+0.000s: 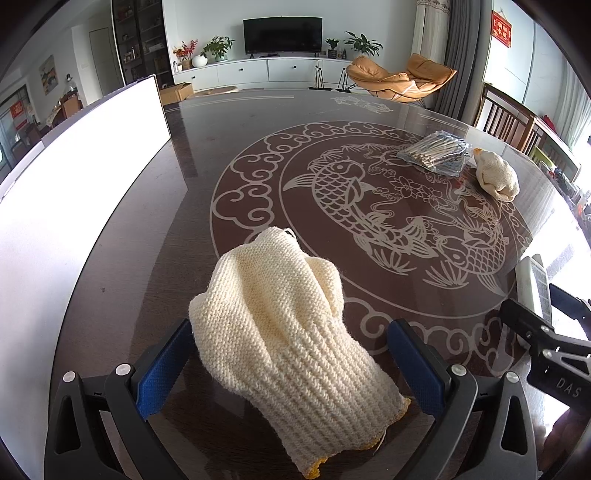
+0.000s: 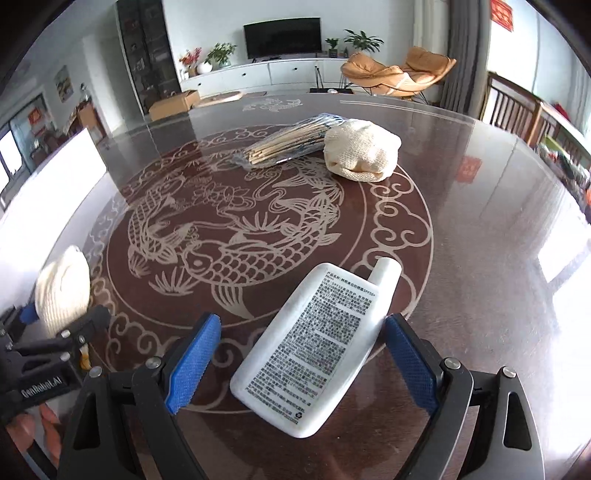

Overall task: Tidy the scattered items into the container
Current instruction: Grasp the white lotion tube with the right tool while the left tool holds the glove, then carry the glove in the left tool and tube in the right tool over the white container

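A cream knitted glove [image 1: 291, 343] lies on the dark table between the open fingers of my left gripper [image 1: 291, 354]; it also shows in the right wrist view [image 2: 62, 288]. A white flat bottle [image 2: 314, 350] with printed text lies between the open fingers of my right gripper [image 2: 303, 354]; its edge shows in the left wrist view [image 1: 532, 288]. A second cream glove, bunched up [image 1: 496, 177] [image 2: 360, 151], lies farther off beside a clear bag of chopsticks [image 1: 436, 151] [image 2: 291, 142]. The white container wall [image 1: 74, 177] [image 2: 55, 173] stands at the left.
The round dark table [image 1: 192, 229] [image 2: 480, 229] has a pale fish pattern under glass. Wooden chairs [image 1: 509, 118] stand at its far right edge. A TV [image 1: 282, 35] and an orange lounge chair [image 1: 402, 77] are beyond the table.
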`<action>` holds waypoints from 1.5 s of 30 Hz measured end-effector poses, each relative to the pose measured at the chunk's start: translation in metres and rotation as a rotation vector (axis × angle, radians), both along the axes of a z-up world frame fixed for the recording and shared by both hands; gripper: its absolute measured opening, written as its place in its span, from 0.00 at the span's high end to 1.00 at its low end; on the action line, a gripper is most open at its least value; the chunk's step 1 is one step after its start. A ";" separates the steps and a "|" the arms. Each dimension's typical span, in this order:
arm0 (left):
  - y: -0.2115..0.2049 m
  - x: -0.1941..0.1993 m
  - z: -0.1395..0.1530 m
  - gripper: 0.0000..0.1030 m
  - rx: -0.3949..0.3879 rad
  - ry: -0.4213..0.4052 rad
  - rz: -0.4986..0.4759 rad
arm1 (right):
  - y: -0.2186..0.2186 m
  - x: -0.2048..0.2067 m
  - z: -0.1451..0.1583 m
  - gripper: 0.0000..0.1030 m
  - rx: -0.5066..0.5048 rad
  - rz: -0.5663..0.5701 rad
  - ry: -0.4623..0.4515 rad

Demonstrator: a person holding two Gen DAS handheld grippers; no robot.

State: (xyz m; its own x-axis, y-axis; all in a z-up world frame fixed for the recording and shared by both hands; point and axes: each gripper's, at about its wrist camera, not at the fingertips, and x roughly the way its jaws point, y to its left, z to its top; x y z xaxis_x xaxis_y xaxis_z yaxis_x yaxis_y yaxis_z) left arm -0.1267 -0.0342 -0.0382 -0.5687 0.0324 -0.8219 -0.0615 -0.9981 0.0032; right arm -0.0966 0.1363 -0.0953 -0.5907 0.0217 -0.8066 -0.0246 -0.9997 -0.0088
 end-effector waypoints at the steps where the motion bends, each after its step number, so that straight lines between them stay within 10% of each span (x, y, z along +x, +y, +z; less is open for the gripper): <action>1: 0.000 0.000 0.000 0.00 -0.001 0.000 0.005 | 0.002 0.002 -0.001 0.12 -0.009 0.009 0.007; 6: 0.003 0.004 0.000 0.00 0.002 -0.002 0.103 | 0.010 0.007 -0.001 0.17 -0.003 0.060 0.012; 9: 0.012 0.003 0.000 0.00 -0.003 -0.006 0.080 | 0.016 0.011 0.001 0.39 0.000 0.050 0.031; 11: 0.022 0.009 0.007 0.57 -0.001 0.038 0.015 | 0.025 0.016 0.002 0.50 -0.012 0.052 0.039; 12: 0.026 0.013 0.009 0.69 0.014 0.043 -0.023 | 0.029 0.020 0.002 0.51 -0.015 0.056 0.041; 24: 0.050 0.080 0.027 0.70 0.145 0.037 -0.149 | 0.056 0.068 0.031 0.51 -0.117 0.111 0.103; 45: 0.049 0.087 0.024 0.71 0.118 0.048 -0.159 | 0.055 0.057 0.026 0.51 -0.147 0.211 0.047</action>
State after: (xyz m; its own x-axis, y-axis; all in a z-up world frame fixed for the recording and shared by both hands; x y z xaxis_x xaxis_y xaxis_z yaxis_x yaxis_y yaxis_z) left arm -0.0400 0.0151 -0.0145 -0.5876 0.2195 -0.7788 -0.2205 -0.9695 -0.1068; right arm -0.0394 0.1914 -0.0690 -0.6067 -0.2214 -0.7635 0.1878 -0.9732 0.1330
